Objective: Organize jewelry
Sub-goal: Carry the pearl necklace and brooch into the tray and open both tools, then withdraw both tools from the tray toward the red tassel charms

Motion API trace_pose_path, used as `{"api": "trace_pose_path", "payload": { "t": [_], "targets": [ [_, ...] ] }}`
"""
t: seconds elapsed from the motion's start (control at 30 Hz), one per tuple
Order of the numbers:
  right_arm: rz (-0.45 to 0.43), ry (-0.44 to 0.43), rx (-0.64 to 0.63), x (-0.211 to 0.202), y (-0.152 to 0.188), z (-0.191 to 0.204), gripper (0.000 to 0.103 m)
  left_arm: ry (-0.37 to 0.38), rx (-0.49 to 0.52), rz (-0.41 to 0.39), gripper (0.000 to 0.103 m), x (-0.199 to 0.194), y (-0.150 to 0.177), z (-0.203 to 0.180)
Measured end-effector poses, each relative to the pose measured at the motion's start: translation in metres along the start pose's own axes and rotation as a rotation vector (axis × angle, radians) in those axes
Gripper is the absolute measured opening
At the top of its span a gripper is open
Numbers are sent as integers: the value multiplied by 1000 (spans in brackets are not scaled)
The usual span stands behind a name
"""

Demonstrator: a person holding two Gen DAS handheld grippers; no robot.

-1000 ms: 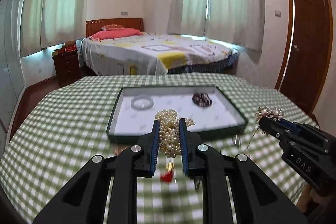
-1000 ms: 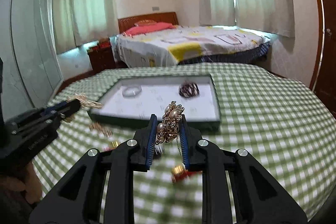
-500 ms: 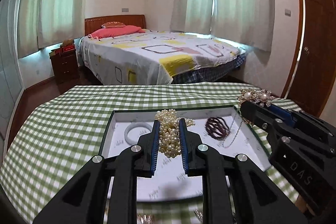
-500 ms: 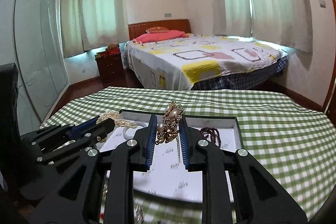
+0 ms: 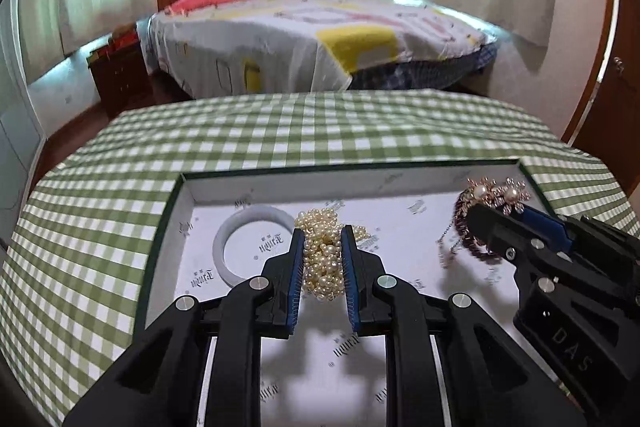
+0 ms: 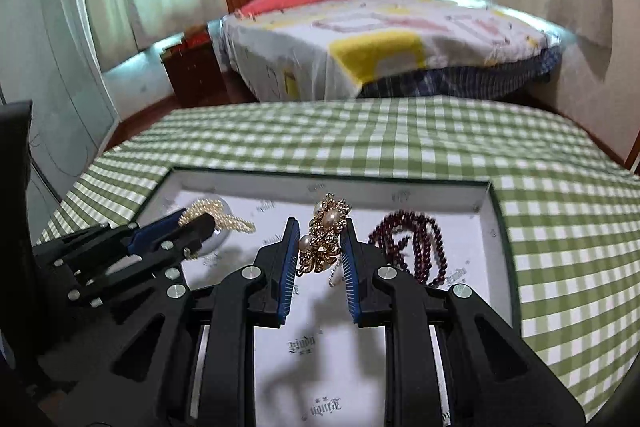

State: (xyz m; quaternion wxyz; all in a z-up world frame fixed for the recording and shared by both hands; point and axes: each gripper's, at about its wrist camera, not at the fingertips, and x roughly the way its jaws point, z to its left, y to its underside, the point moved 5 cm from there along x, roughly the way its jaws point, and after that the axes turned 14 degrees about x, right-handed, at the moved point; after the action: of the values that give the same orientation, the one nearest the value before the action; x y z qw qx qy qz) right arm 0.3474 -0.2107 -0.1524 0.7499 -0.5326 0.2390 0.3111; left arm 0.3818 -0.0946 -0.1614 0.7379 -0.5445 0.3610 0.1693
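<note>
Over the white tray (image 5: 188,195), the left gripper (image 5: 322,259) is gripping a pearl necklace (image 5: 324,251) beside the white bangle (image 5: 250,247); the right gripper (image 6: 319,247) is gripping a gold brooch (image 6: 326,231), seemingly just above the tray floor, left of the dark red beads (image 6: 416,247).

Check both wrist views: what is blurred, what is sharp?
Left wrist view: bed smeared, pearl necklace in left gripper sharp. Right wrist view: bed and tablecloth smeared, gold brooch in right gripper crisp; fisheye bends both.
</note>
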Motion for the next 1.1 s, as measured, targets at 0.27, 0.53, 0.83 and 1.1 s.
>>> {"api": "trace_pose_path", "payload": {
  "t": [0.27, 0.53, 0.83, 1.1],
  "targets": [
    [109, 27, 10, 23, 11, -4, 22, 19, -3, 75, 21, 17, 8, 0],
    [78, 34, 24, 12, 8, -8, 32, 4, -14, 68, 57, 12, 5, 3],
    [-51, 5, 3, -52, 6, -3, 32, -25, -11, -101, 58, -50, 0, 6],
    [-148, 6, -15, -117, 30, 0, 33, -67, -12, -223, 58, -111, 21, 5]
  ]
}}
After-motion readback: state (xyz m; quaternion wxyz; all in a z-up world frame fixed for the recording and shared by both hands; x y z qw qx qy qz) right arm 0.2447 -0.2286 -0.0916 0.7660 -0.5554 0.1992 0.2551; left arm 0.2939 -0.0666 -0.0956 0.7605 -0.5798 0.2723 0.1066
